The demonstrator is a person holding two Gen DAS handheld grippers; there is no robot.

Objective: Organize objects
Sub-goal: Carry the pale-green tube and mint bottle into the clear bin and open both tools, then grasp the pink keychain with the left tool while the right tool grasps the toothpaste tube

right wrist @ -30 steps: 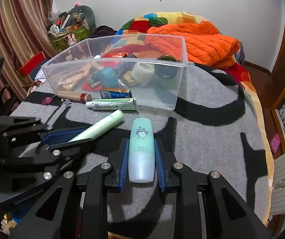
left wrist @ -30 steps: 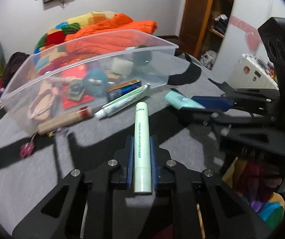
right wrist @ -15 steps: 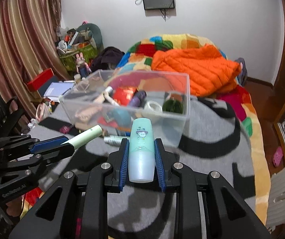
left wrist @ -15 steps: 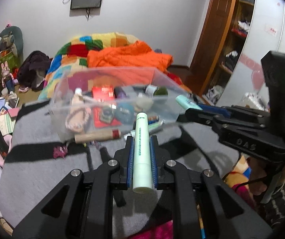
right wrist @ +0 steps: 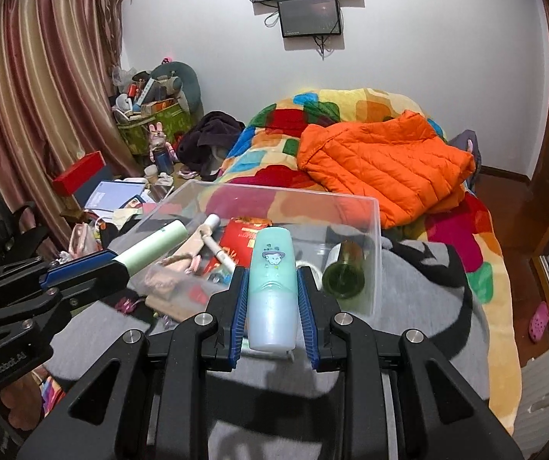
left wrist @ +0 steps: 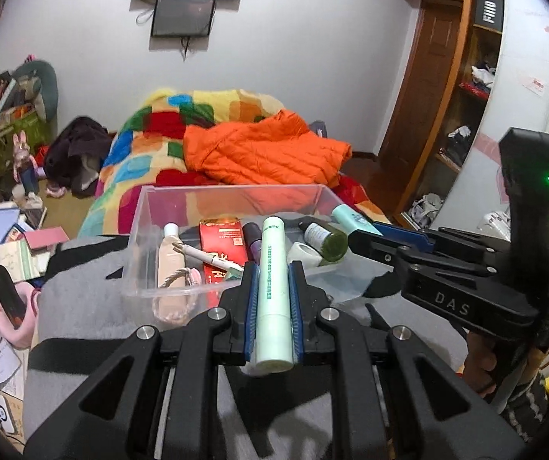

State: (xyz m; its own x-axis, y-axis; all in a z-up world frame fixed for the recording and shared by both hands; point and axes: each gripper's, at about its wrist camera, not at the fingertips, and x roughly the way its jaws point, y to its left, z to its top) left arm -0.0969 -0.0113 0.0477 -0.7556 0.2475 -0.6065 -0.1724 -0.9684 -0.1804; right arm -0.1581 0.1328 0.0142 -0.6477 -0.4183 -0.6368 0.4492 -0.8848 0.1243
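Observation:
My left gripper point(left wrist: 270, 299) is shut on a pale green tube point(left wrist: 272, 287), held above the near edge of a clear plastic bin point(left wrist: 167, 199). My right gripper point(right wrist: 272, 299) is shut on a mint green bottle point(right wrist: 272, 280) with a cartoon face, also held above the bin point(right wrist: 374, 222). Each gripper shows in the other's view: the right gripper point(left wrist: 366, 235) at the bin's right corner, the left gripper point(right wrist: 121, 264) at its left side. The bin holds a red packet point(left wrist: 222, 245), a dark green bottle point(left wrist: 326, 239), a cream tube point(left wrist: 167, 253) and other small items.
The bin rests on a grey and black blanket point(left wrist: 83, 306) on the bed. An orange jacket point(left wrist: 263, 153) lies on a colourful quilt point(right wrist: 313, 115) behind. Clutter covers the floor at the left point(left wrist: 2, 253). A wooden wardrobe point(left wrist: 447, 115) stands at the right.
Both grippers have risen well above the blanket with their items and moved toward the bin; I now look down into it from above.

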